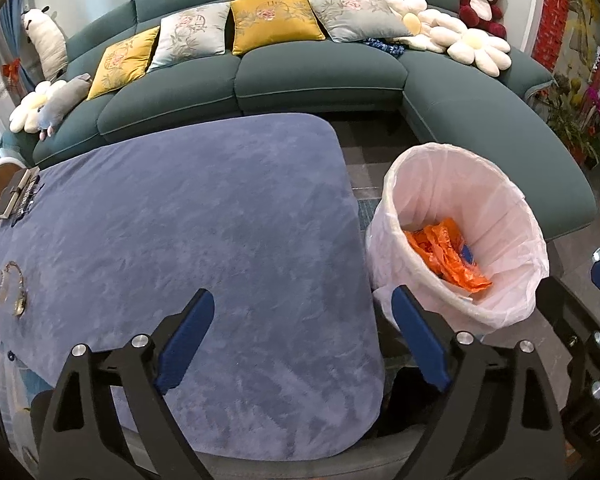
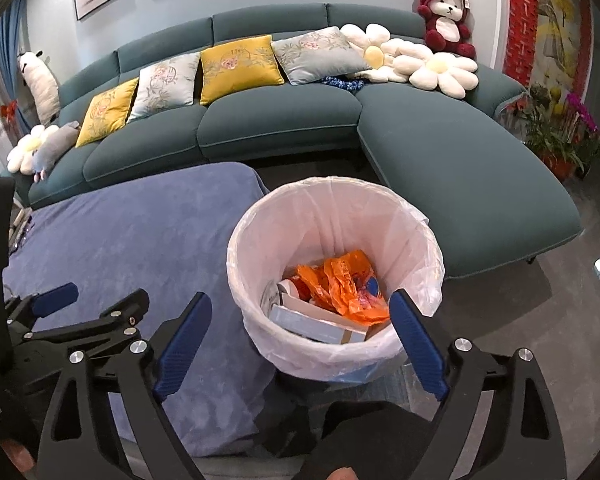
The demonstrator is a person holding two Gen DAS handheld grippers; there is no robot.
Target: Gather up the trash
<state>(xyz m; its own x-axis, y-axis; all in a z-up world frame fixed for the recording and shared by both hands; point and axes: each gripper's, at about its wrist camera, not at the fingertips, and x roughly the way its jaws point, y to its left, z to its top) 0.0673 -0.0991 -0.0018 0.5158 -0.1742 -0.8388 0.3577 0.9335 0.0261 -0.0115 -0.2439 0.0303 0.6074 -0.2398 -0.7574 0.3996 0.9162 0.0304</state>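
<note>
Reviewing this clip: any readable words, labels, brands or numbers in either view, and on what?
None is legible.
Yellow cushion: an embroidered mark, too blurred to read.
Red wall hanging: patterned marks, unreadable.
Packaging in the trash bin: print too small to read.
Plush bear: tag, unreadable.

No legible text, label or brand on anything in either view

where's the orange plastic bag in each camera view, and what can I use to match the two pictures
Left wrist view: the orange plastic bag lies inside the lined trash bin, right of centre, beside the blue-covered table.
Right wrist view: the bag is near centre, in the bin, on top of boxes.
Shared landmark: the red teddy bear on the sofa back.
</note>
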